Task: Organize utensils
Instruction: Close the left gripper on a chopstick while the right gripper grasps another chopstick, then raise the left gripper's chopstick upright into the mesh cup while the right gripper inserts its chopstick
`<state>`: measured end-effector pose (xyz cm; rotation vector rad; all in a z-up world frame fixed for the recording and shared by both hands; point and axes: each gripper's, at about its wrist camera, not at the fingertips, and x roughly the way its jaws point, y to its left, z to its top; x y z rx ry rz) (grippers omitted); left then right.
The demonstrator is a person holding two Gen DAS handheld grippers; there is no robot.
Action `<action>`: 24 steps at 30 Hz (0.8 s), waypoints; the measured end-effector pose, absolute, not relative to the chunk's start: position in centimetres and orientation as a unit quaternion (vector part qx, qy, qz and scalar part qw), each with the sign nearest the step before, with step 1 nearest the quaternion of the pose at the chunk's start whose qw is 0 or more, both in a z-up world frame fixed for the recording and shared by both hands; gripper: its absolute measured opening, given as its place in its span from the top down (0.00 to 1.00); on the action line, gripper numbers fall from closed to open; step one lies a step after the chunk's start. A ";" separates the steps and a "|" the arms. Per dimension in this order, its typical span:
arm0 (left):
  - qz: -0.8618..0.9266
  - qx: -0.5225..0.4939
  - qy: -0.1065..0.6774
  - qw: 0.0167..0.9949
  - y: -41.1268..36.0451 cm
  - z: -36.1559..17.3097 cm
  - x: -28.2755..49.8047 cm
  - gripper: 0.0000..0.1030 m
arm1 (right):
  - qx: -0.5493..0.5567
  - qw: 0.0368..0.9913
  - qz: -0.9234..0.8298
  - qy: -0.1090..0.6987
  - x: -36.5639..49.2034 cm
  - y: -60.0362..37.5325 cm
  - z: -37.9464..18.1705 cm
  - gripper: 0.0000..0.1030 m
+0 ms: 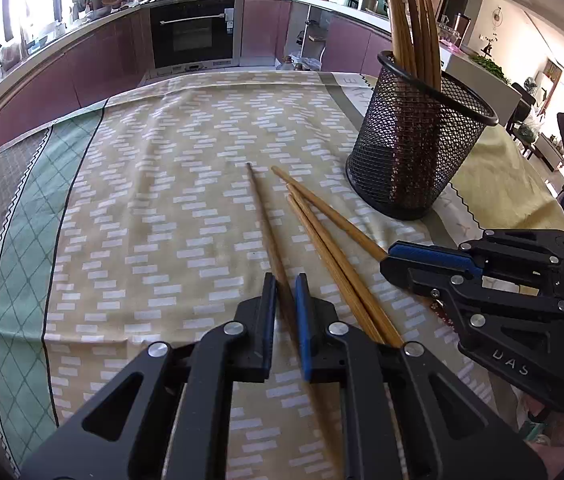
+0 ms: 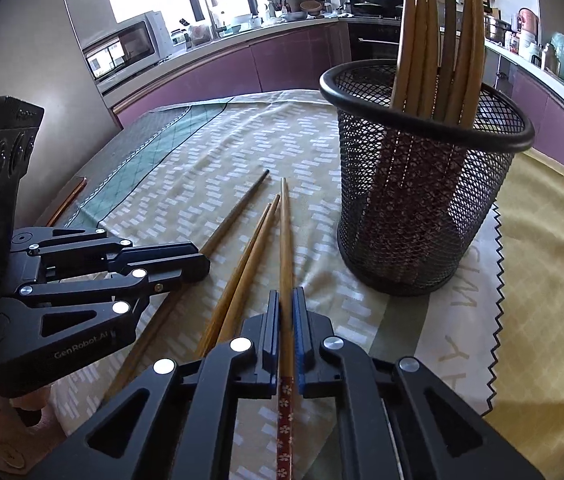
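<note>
Several wooden chopsticks lie on the patterned tablecloth. My left gripper is shut on a dark chopstick; it also shows in the right wrist view. My right gripper is shut on a lighter chopstick with a red flowered end; it shows in the left wrist view. A loose pair of chopsticks lies between them, also in the right wrist view. A black mesh holder with several upright chopsticks stands ahead right, also in the right wrist view.
The table edge runs behind the cloth, with kitchen cabinets and an oven beyond. A yellow cloth covers the table right of the holder. Each gripper shows in the other's view: the right, the left.
</note>
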<state>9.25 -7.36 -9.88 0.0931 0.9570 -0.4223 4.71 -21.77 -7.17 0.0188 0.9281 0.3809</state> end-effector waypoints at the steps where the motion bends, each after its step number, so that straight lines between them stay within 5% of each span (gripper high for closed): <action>1: -0.201 0.042 0.457 0.865 -7.2 -9.9 9.2 0.92 | 0.012 0.877 0.183 0.444 4.6 -21.9 -7.1 0.95; 24: -0.277 0.000 0.394 0.876 -5.5 -2.6 6.6 0.93 | 0.064 0.905 0.222 0.358 1.1 -26.0 -0.4 0.95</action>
